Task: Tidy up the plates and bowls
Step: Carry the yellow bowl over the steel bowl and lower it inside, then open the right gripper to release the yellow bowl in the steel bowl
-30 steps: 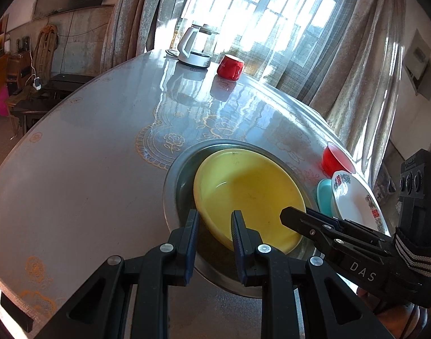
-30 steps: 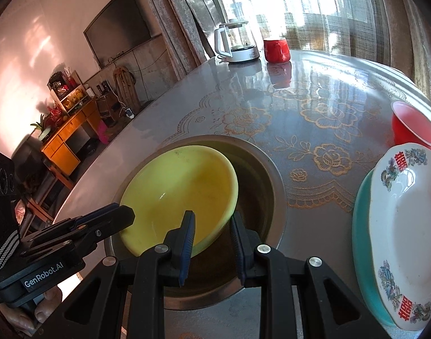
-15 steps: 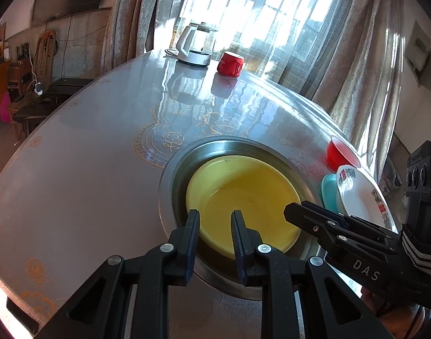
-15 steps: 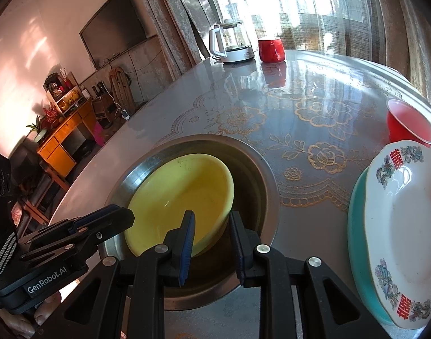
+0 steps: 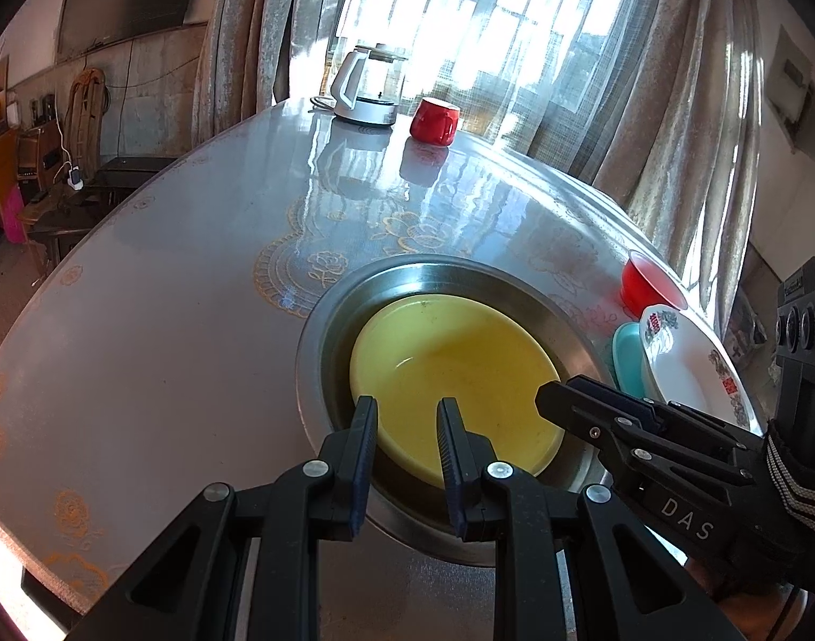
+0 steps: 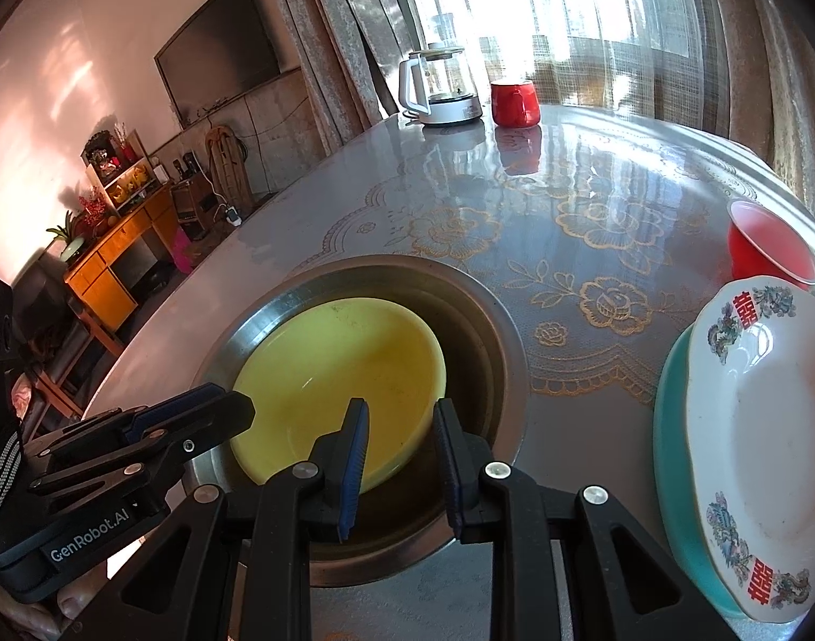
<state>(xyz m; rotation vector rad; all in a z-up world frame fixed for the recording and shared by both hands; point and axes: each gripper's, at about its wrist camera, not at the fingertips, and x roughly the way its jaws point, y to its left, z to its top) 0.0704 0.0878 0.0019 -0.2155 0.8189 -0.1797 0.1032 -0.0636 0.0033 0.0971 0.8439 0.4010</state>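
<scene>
Grippers left (image 5: pixel 405 416) and right (image 6: pixel 399 419) gape over yellow plate (image 5: pixel 450 374) in metal basin (image 5: pixel 322 320).

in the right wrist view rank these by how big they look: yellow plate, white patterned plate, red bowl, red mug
1. white patterned plate, though it is nearest the camera, so its lead is unsure
2. yellow plate, close behind it
3. red bowl
4. red mug, looks smallest, but it stands farthest away
</scene>
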